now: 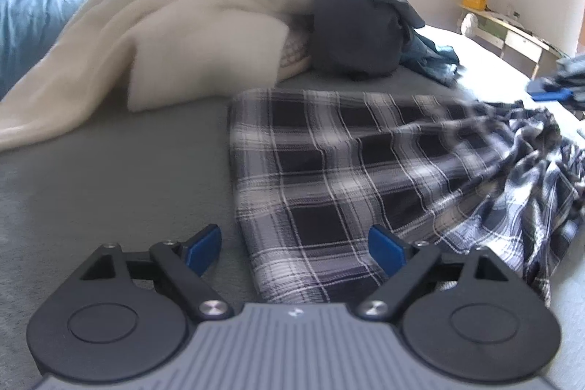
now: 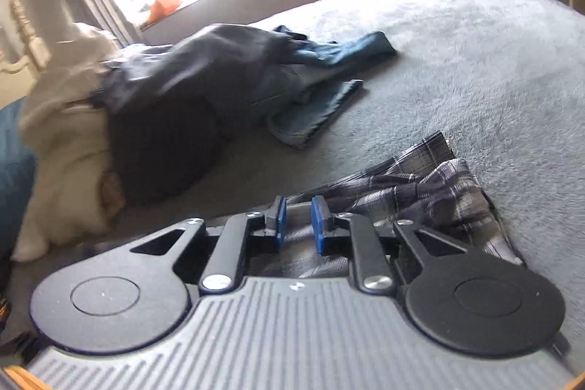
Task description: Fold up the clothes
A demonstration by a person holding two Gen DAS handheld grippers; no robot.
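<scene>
A: Left gripper?
B: Jaws wide, nothing gripped; plaid shirt on bed at its 1 o'clock.
A: Right gripper?
B: Narrow gap, plaid cloth between pads; pinch unclear. Clothes pile at 10 o'clock.

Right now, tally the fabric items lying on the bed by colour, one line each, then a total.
Plaid: 1, plaid garment
Cream: 1, cream blanket
Dark grey: 1, dark garment
Blue denim: 1, jeans
Total: 4
</scene>
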